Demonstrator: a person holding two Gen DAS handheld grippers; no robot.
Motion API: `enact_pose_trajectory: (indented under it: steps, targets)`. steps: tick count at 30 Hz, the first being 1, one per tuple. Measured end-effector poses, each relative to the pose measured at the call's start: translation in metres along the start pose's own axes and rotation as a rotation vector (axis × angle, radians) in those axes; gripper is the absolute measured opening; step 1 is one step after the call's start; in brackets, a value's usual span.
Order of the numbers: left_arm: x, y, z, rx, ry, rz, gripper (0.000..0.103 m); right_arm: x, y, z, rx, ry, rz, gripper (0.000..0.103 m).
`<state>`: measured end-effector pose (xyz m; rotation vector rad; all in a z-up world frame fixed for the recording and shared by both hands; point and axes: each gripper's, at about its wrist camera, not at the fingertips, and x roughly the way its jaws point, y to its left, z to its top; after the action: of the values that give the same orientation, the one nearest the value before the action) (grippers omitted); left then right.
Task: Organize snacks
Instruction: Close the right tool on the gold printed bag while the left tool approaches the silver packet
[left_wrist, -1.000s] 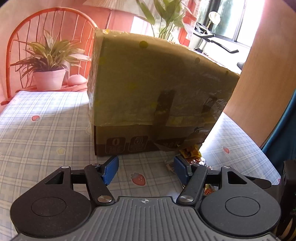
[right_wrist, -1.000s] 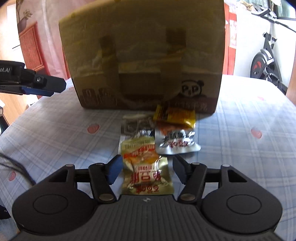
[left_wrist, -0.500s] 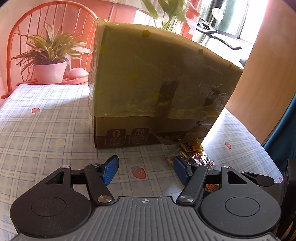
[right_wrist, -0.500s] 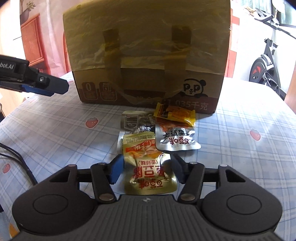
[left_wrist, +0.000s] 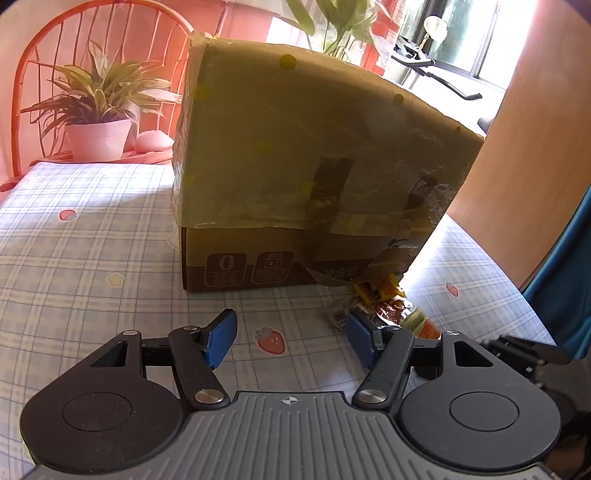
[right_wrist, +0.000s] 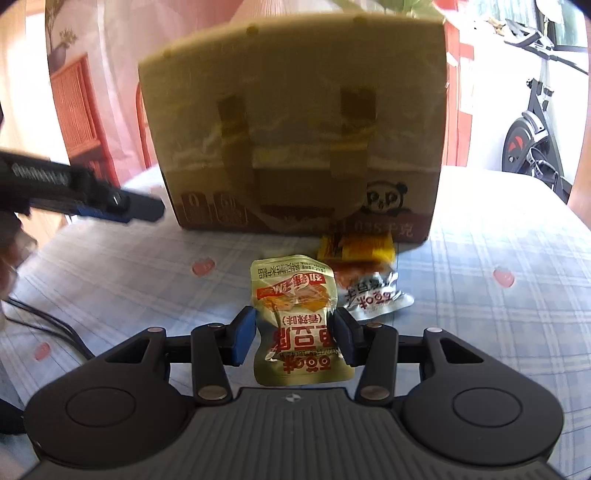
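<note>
Our right gripper (right_wrist: 294, 336) has just been closing and now pinches the gold packet (right_wrist: 295, 321) between its blue pads — the packet is lifted off the cloth (right_wrist: 129, 280), in front of the box (right_wrist: 295, 122). Our left gripper (left_wrist: 291, 341) hangs open and empty over the cloth; the other snacks (left_wrist: 384, 306) lie at the box's foot.

The big box (right_wrist: 295, 147) looks blurry in the right wrist view, and its top edge is cut off at the top of the frame. The words low on it are too smeared to read. The box top is out of sight, so what is inside stays hidden. At lower right in the left wrist view, the snack packs (left_wrist: 384, 306) sit partly behind the left tool (left_wrist: 291, 338).
</note>
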<state>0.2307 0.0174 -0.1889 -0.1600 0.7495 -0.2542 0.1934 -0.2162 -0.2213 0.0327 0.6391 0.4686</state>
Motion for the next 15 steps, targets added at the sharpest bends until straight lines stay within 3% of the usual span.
enact_pose_trajectory:
  steps: [10, 15]
  targets:
    - [0.034, -0.022, -0.005, -0.008, 0.068, -0.040, 0.068, 0.012, -0.035, 0.013, 0.034, -0.032, -0.155, 0.048]
    - [0.059, -0.041, -0.009, -0.002, 0.112, -0.053, 0.068, 0.014, -0.041, 0.014, 0.037, -0.040, -0.170, 0.048]
